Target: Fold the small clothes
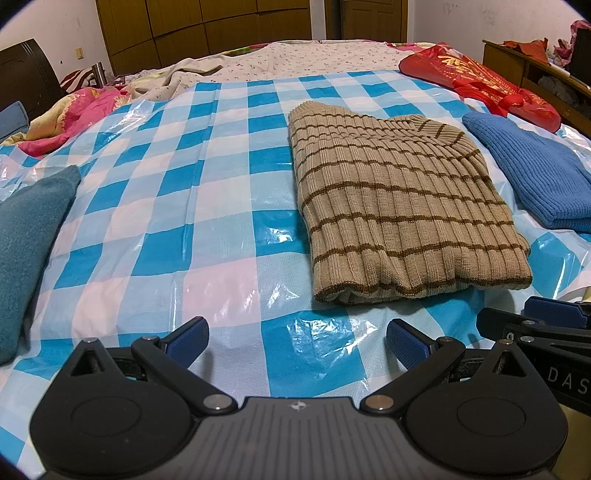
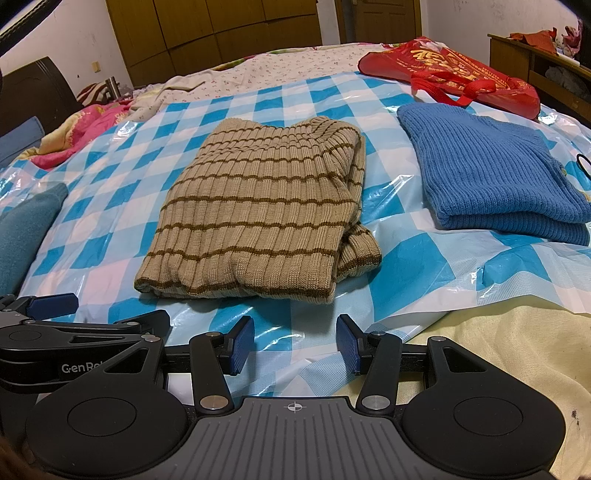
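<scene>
A beige sweater with brown stripes [image 1: 399, 206] lies folded on the blue-and-white checked plastic sheet [image 1: 177, 206]; it also shows in the right wrist view [image 2: 258, 218]. A folded blue knit sweater [image 2: 491, 173] lies to its right, seen too in the left wrist view [image 1: 535, 173]. My left gripper [image 1: 297, 343] is open and empty, low over the sheet, just short of the striped sweater's near edge. My right gripper [image 2: 295, 345] is open and empty, also just in front of the striped sweater. Each gripper shows at the edge of the other's view.
A teal cloth [image 1: 26, 240] lies at the left. A red bag [image 2: 454, 74] sits at the far right of the bed. Floral bedding [image 1: 66, 118] is bunched at the far left. A wooden desk [image 2: 535, 62] stands right; wardrobes [image 2: 221, 33] behind. Yellow bedding [image 2: 517, 354] borders the sheet.
</scene>
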A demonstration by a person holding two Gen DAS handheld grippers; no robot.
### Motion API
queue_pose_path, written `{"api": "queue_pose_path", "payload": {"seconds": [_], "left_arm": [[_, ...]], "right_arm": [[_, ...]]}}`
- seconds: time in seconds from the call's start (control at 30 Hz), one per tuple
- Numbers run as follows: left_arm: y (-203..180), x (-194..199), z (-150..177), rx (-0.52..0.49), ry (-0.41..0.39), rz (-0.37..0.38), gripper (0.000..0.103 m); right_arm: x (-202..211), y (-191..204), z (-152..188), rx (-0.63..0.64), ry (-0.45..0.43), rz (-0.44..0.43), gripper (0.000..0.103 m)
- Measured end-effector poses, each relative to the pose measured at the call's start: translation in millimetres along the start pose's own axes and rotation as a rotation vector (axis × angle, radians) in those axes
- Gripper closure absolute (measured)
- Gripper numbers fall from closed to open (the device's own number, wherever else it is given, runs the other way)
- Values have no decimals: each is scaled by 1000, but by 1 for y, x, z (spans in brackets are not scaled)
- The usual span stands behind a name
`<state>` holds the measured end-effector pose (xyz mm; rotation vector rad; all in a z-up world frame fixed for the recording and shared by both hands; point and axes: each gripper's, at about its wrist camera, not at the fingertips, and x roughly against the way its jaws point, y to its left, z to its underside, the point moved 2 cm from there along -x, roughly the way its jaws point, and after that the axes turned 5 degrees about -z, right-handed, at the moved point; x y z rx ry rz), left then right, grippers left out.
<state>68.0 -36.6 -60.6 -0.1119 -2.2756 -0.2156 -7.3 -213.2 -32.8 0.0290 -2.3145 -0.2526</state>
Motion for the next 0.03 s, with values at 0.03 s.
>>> {"api": "queue_pose_path", "payload": {"seconds": [0.03], "left_arm": [[0,0,0,0,0,0,0]], "right_arm": [[0,0,0,-1,0,0,54]]}}
